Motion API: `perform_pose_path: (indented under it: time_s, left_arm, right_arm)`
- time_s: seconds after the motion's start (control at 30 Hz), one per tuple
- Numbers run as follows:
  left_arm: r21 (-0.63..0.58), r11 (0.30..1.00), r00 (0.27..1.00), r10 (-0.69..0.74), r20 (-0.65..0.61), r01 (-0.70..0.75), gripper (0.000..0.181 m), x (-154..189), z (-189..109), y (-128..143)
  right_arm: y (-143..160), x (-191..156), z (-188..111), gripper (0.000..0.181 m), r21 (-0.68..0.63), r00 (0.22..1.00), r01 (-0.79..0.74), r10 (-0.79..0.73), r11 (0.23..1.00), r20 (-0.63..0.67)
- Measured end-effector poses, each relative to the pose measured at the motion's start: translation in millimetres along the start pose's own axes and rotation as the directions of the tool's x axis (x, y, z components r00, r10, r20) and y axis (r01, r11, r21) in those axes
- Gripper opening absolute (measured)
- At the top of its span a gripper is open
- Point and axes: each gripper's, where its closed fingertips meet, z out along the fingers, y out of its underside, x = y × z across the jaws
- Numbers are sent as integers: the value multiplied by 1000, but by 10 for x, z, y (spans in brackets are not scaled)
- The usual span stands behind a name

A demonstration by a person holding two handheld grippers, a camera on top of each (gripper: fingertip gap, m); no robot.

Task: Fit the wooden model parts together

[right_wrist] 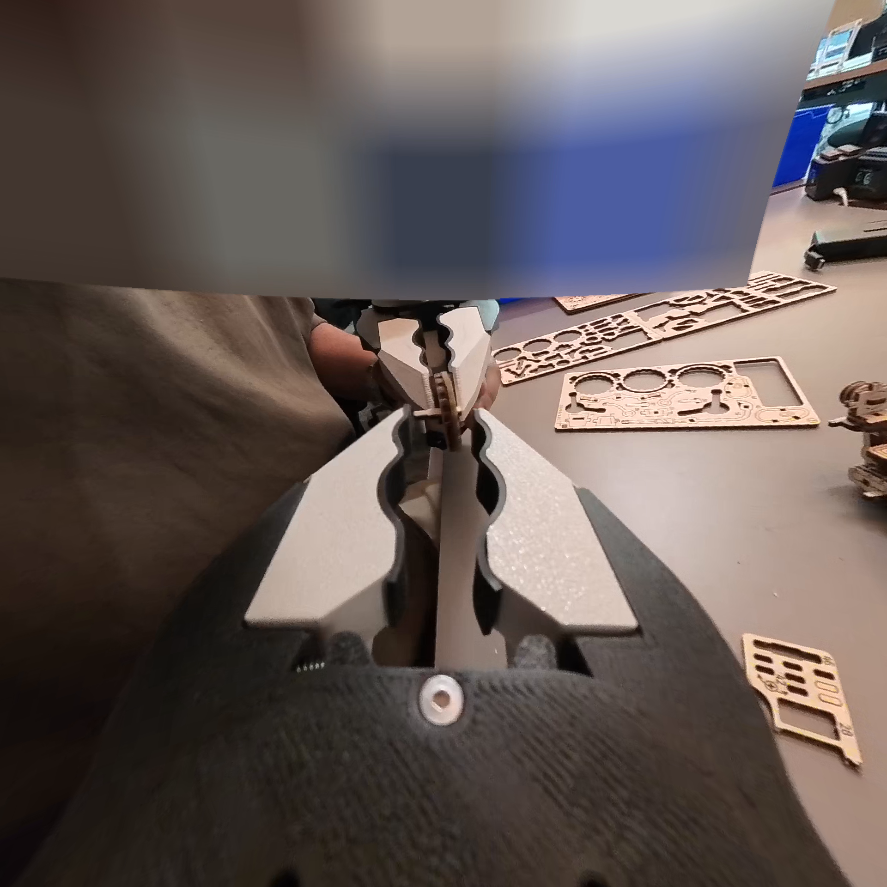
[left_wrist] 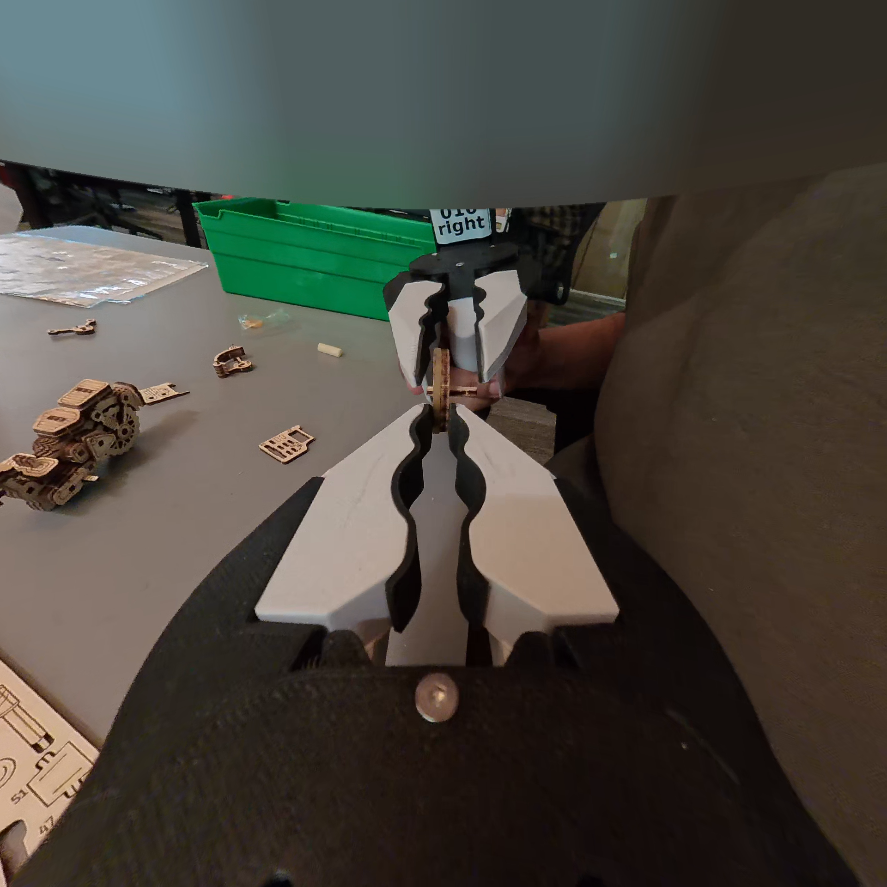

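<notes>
One round wooden gear (left_wrist: 440, 389) with thin axle peg (left_wrist: 464, 391): left gripper (left_wrist: 439, 416) fingers narrow, pinching its rim; right gripper (right_wrist: 444, 416) fingers narrow around the peg. Three flat cut-out plywood sheets (right_wrist: 681, 401) on grey desk (right_wrist: 672, 528).

A white label (left_wrist: 461, 225) with dark print sits on the far tool's (left_wrist: 451, 384) body. Small printed numbers mark the wooden sheet (left_wrist: 33, 777) at the near left and the cut-out panel (right_wrist: 801, 696) on the desk (right_wrist: 672, 528).

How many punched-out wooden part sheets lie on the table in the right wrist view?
3 clearly: a long strip farthest back, a rectangular sheet nearer, and a small fragment by the right gripper's base. A fourth corner peeks out behind the blur.
</notes>
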Motion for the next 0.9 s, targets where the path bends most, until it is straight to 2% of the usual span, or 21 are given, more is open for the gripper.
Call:
perform_pose_path:
  time_s: [0.17, 0.3, 0.4, 0.9]
  left_arm:
    - [0, 1000, 1000, 14, 2, -14, 4, 5, -4, -2]
    - [-35, 998, 999, 53, 2, -53, 4, 25, 7, 54]
    - [-68, 994, 997, 81, -6, -81, 4, 52, 22, 112]
    - [-172, 975, 990, 136, -43, -142, 4, 115, 48, 295]
  right_arm:
    - [4, -24, -5, 22, -1, 1000, 3, -3, 1000, 15]
    - [-102, -1, -64, 19, 64, 998, -52, 50, 997, 34]
    - [-126, 22, -103, 12, 81, 996, -82, 78, 993, 44]
    - [167, -65, 37, 6, -90, 993, -81, 88, 993, 77]
